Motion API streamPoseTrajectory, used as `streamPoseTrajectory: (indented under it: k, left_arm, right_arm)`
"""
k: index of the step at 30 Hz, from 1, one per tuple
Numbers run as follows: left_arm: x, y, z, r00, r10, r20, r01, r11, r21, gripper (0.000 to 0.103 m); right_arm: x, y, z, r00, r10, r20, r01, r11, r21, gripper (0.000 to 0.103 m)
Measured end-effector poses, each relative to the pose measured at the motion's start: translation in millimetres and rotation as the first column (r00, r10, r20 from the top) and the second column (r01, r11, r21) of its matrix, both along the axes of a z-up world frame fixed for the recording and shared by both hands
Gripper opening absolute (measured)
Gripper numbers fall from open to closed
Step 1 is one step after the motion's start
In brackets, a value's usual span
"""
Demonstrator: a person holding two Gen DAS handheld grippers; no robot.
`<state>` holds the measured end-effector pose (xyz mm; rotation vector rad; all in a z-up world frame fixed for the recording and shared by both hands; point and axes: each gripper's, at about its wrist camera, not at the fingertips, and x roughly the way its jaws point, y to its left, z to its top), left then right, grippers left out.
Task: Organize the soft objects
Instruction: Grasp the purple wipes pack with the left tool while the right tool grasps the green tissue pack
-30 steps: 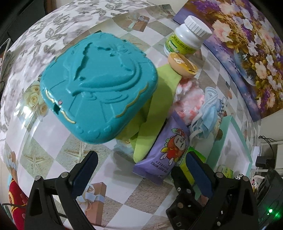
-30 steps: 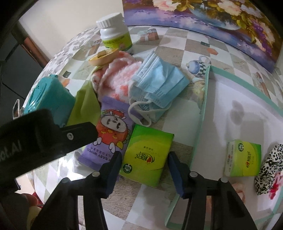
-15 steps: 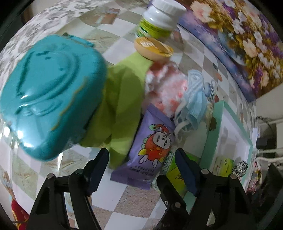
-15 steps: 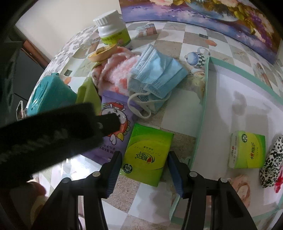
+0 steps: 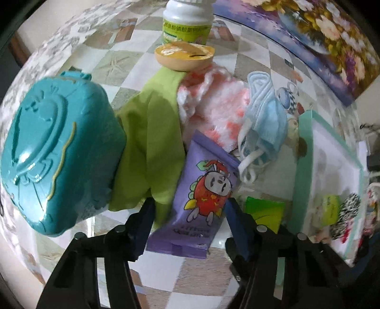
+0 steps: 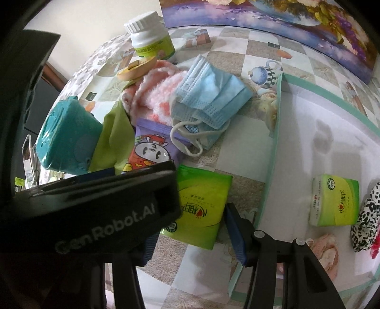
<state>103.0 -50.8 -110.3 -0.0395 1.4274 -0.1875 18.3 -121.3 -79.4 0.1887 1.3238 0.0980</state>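
Between the blue pads of the left gripper [image 5: 190, 214] a purple wipes pack [image 5: 204, 195] is framed. The pack is printed with a red cartoon figure with a white face, and its crimped lower end lies toward the camera. The jaws have just been closing around it; the pads stand just beside its two long edges, though whether they already press on it cannot be told through the fisheye bend. The pack lies on the checked tablecloth [image 5: 133, 61], overlapping a crumpled green cloth [image 5: 147, 142] on one side, with a pink-and-white fluffy cloth [image 5: 213, 107] at its far end. A pale blue face mask [image 5: 266, 118] with white ear loops is draped beside the fluffy cloth. A teal embossed case [image 5: 54, 152] rests on the green cloth's other edge, and a white bottle [image 5: 187, 21] with a green label stands behind a small orange dish [image 5: 185, 55].

In the right wrist view, the right gripper [image 6: 190, 228] is held half open over a flat green tissue pack [image 6: 201, 209], its jaws standing on either side of the pack (one finger is largely hidden by the black body of the left gripper, so contact cannot be judged). Beside this pack the mint-green rim of a white tray [image 6: 273, 147] is seen. Inside the tray lie a second green tissue pack [image 6: 334, 199] and a leopard-print soft item [image 6: 367, 214], touching each other.
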Motion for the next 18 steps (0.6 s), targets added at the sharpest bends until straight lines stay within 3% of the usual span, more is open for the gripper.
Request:
streamPoseTrajectory:
  k: [4,10,18]
  left_arm:
    - [2.0,-6.2,-1.2,1.0,-0.009,0.001,0.009,1.0,0.017,0.058]
    - [0.7,-8.9,-1.8,1.0,-0.016,0.006,0.015,0.999,0.04,0.043]
    - [2.9,-9.7,-1.4,1.0,-0.017,0.002,0.017,0.999,0.028,0.039]
  right_arm:
    - [1.6,-0.7,-2.3,1.0,0.0,-0.001,0.0,1.0,0.001,0.056]
    - [3.3,-1.5,-4.7,1.0,-0.004,-0.006,0.004,1.0,0.009,0.056]
    - [2.9,-0.2,-2.3,1.0,-0.004,-0.009,0.004,1.0,0.006,0.055]
